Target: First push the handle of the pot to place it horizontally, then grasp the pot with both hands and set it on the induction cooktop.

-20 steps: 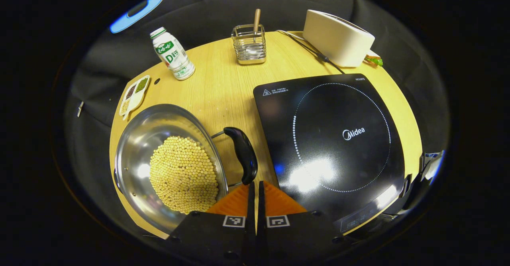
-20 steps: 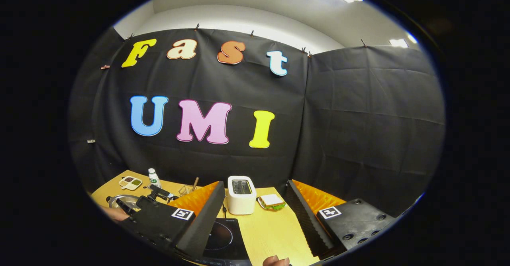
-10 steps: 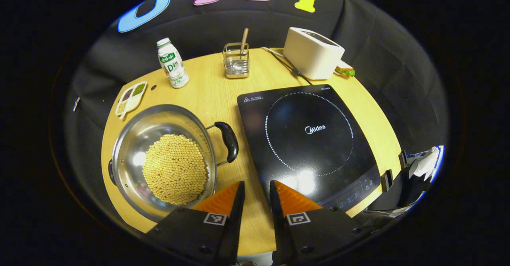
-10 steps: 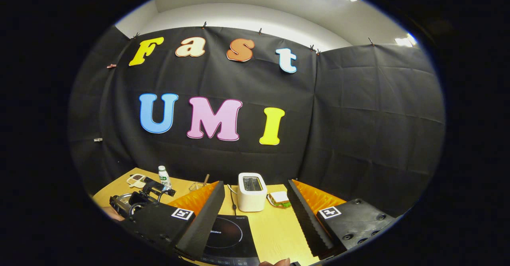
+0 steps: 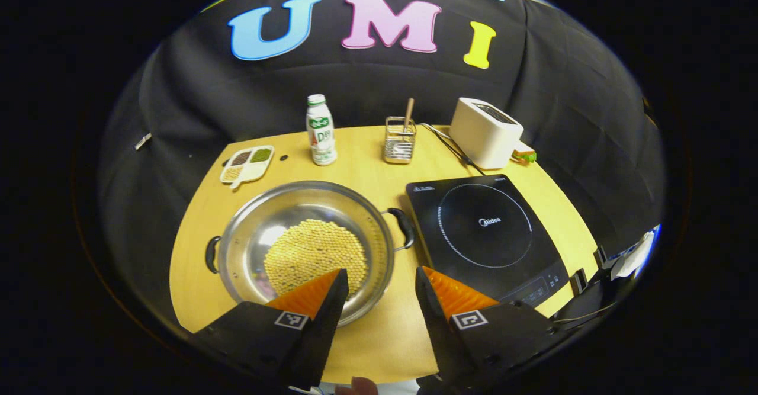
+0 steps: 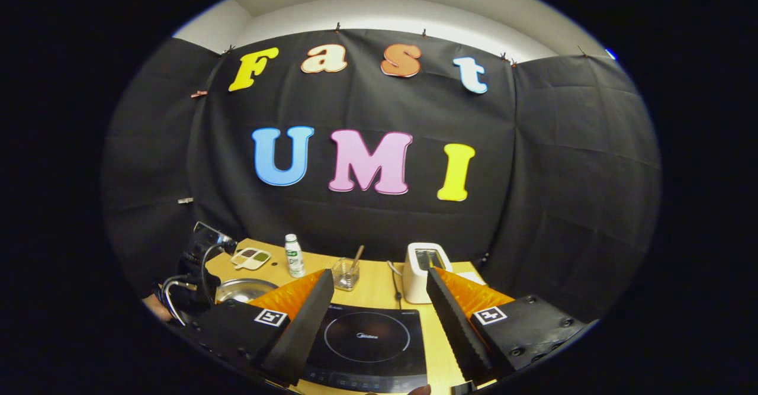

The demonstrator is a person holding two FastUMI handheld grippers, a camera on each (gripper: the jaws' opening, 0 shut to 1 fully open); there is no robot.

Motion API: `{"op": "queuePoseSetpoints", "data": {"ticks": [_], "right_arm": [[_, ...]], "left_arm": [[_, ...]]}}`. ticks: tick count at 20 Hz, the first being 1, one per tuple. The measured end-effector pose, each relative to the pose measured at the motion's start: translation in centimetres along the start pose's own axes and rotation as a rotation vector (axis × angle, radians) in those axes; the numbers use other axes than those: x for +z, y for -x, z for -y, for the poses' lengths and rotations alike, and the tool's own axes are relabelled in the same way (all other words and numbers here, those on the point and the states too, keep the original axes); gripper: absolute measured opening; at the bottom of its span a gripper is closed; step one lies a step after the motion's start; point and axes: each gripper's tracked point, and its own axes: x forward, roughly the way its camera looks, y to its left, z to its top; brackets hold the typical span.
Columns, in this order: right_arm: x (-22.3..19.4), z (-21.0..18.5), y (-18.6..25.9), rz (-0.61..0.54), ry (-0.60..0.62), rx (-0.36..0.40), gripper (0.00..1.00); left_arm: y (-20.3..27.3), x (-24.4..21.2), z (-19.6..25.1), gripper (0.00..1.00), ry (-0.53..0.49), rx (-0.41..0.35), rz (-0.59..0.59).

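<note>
A steel pot point(image 5: 256, 233) holding pale beans point(image 5: 315, 254) stands on the left half of the wooden table point(image 5: 379, 343). Its two black handles point left point(image 5: 211, 254) and right point(image 5: 406, 228). The black induction cooktop point(image 5: 487, 229) lies just right of the pot, with nothing on it. My left gripper point(image 5: 376, 285) hovers open above the table's near edge, just right of the pot's near rim and touching nothing. My right gripper point(image 6: 379, 276) is open too, held high over the cooktop point(image 6: 367, 339). The pot point(image 6: 243, 289) shows left of it, behind the left gripper's body point(image 6: 195, 265).
At the back of the table stand a milk bottle point(image 5: 320, 129), a wire holder with a wooden utensil point(image 5: 398, 141) and a white toaster point(image 5: 485, 131) with its cord. A sandwich point(image 5: 524, 156) lies beside the toaster. A small divided dish point(image 5: 247, 164) sits at the far left.
My left gripper went from shut beside the pot's right handle to open, and drew back and up. The right gripper view turned left and down, showing more cooktop.
</note>
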Motion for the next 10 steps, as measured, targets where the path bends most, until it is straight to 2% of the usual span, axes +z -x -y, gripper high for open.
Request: {"op": "queuePoseSetpoints", "data": {"ticks": [3,6,10], "right_arm": [[-2.7,-2.6,-1.4,-0.076,-0.022,0.075,0.98],[-5.8,-5.1,-3.4,-0.149,-0.032,0.132,0.98],[-10.2,-7.1,-5.6,-0.250,-0.056,0.152,0.98]], "left_arm": [[1.5,1.3,-4.0,0.77,-0.001,0.037,0.088],[2.6,1.2,-8.3,0.77,0.064,0.081,0.130],[2.6,0.3,-14.6,0.77,0.106,0.157,0.138]]}}
